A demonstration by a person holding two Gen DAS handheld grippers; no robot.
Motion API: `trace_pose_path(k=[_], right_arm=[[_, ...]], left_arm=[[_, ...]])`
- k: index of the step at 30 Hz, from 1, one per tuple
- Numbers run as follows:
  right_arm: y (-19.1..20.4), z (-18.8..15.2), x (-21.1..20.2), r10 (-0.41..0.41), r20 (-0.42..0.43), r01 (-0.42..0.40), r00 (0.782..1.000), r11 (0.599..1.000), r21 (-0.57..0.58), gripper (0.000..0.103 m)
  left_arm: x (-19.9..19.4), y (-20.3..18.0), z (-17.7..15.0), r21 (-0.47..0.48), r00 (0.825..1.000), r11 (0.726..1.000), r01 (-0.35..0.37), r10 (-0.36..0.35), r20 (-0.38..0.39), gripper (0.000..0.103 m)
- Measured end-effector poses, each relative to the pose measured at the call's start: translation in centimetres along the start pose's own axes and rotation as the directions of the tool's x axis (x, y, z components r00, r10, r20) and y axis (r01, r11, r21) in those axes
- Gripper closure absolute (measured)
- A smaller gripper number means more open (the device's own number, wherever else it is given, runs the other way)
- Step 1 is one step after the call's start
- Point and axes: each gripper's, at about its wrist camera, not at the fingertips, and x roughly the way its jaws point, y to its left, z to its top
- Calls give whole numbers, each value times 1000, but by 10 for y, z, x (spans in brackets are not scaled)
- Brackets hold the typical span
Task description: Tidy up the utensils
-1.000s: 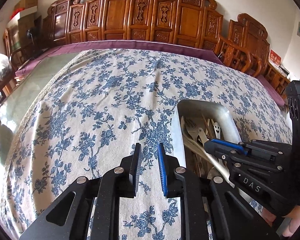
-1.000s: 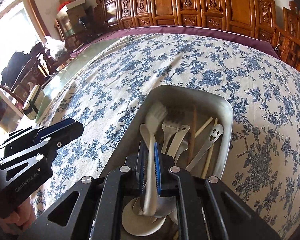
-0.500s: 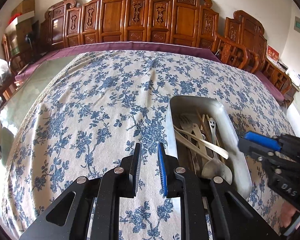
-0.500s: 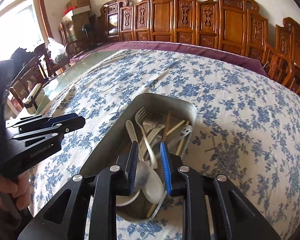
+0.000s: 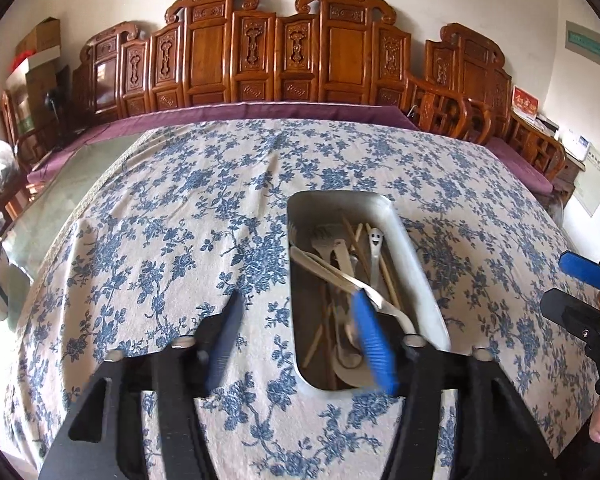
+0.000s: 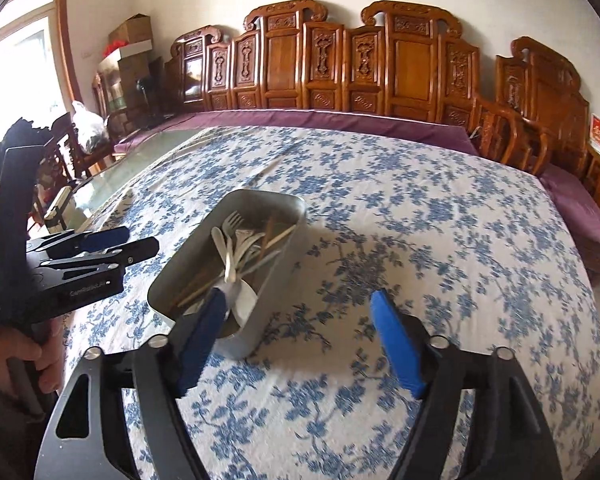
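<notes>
A metal tray holds several utensils: forks, spoons, chopsticks and a smiley-faced handle. It lies on the blue floral tablecloth. My left gripper is open and empty, its jaws spread wide over the tray's near left corner. My right gripper is open and empty, hovering just right of the tray, which shows the utensils inside. Each gripper also shows in the other's view: the right gripper at the far right, the left gripper at the left.
The floral tablecloth covers a large table with a glass top bare on the left. Carved wooden chairs line the far side. A purple cloth runs along the far edge.
Both grippers have opened wide. The right gripper let go of the white spoon into the tray and pulled back to the right. The left gripper moved right toward the tray.
</notes>
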Motion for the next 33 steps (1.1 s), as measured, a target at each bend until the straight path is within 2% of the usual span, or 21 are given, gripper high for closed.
trace_pose_path(k=[2, 3, 5, 12, 19, 25, 33], right_arm=[[-6, -5, -12, -21, 13, 21, 1000, 1000, 11, 10], [-8, -8, -18, -26, 20, 26, 999, 1000, 17, 5], [-13, -12, -27, -28, 24, 27, 999, 999, 27, 3], [-25, -33, -63, -68, 33, 66, 997, 996, 64, 3], [-26, -46, -115, -101, 100, 92, 990, 992, 91, 3], [-20, -43, -169, -132, 203, 113, 970, 988, 102, 3], [-6, -30, -232, -169, 337, 151, 926, 985, 81, 3]], left_arm=[[-10, -10, -3, 22, 1000, 1000, -13, 12, 24, 16], [-13, -14, -5, 29, 999, 999, -14, 13, 30, 12], [-20, -22, -11, 36, 1000, 999, -5, 4, 28, 8], [-42, -50, -34, 56, 999, 998, 33, -32, -26, 8], [-91, -73, -45, 69, 1000, 998, 12, -11, -9, 8], [-153, -80, -29, 64, 995, 998, 1, -8, 104, 8], [-230, -84, -9, 47, 969, 999, -6, -6, 245, 8]])
